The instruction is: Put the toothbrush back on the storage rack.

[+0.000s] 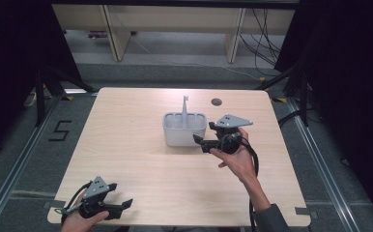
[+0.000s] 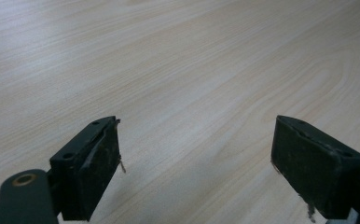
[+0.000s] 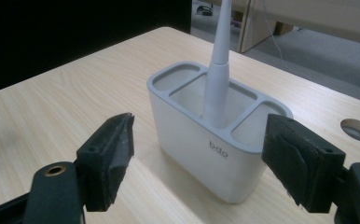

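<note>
I have the right gripper (image 1: pixel 200 141) lined up on the caddy (image 1: pixel 184 129), a white three-compartment holder with a tall, tapering central handle (image 3: pixel 218 56). The step in hand is the approach: the jaws stand wide apart with nothing between the pads, and in the right gripper view the caddy (image 3: pixel 213 135) sits directly ahead of them, its near end wall facing the tool and its long axis running away from it. The left pad (image 3: pixel 113 156) lies short of the caddy and off to its left; the right pad (image 3: pixel 299 161) overlaps the near right corner in that view, but I cannot tell whether it touches the wall. In the high view the jaw tips sit just beside the caddy's right-hand wall, low down near its base. The compartments look empty as far as I can see into them. The left gripper (image 1: pixel 119 195) rests well behind and to the left of the work, near the front edge of the table (image 1: pixel 126 121); its jaws are also spread, with bare wood between the pads (image 2: pixel 96 168). My judgement of the next move: the right tool needs to advance until the pads straddle the body or one wall, staying level so neither pad rides over the rim, and close only when both pads face flat plastic. The handle is the alternative grip point, but it stands higher than the jaws and would call for a lift first. A one-sided contact could push the light caddy across the smooth tabletop.
</note>
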`<action>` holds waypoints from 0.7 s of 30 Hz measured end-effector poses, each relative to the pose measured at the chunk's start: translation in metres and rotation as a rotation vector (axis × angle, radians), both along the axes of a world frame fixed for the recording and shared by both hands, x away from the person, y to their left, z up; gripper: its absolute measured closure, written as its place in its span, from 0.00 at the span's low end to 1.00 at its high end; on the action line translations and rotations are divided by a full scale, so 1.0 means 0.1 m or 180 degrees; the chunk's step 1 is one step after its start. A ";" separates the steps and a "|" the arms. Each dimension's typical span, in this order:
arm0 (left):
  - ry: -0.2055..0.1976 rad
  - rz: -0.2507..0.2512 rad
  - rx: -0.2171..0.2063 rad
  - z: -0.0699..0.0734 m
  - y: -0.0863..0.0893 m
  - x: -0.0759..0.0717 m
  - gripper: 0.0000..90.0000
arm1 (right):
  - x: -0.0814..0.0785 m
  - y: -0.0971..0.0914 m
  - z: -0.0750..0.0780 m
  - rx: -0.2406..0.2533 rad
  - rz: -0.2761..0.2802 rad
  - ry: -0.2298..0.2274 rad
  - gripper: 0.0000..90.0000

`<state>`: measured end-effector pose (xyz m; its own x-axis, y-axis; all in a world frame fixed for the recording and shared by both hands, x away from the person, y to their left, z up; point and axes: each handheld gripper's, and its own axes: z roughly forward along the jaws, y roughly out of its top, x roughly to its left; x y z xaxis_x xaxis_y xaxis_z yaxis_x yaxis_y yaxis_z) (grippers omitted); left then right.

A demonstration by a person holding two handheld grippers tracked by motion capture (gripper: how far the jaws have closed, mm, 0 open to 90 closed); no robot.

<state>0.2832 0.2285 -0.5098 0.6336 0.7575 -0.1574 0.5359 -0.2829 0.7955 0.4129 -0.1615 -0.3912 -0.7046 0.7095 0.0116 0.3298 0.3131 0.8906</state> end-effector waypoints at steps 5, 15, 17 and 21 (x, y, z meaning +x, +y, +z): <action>0.0004 -0.0001 0.0002 0.00 0.00 0.00 0.16 | -0.06 -0.02 -0.03 0.0035 -0.0007 0.0028 0.29; 0.0012 0.0009 0.0003 0.00 0.00 0.00 0.16 | -0.15 -0.07 -0.09 -0.0026 0.0000 0.0071 0.27; 0.0012 0.0009 0.0005 0.00 0.00 0.00 0.16 | -0.16 -0.09 -0.11 -0.0052 -0.0003 0.0035 0.25; 0.0008 0.0001 0.0002 0.00 0.00 0.00 0.16 | -0.19 -0.10 -0.15 -0.0006 -0.0009 0.0106 0.23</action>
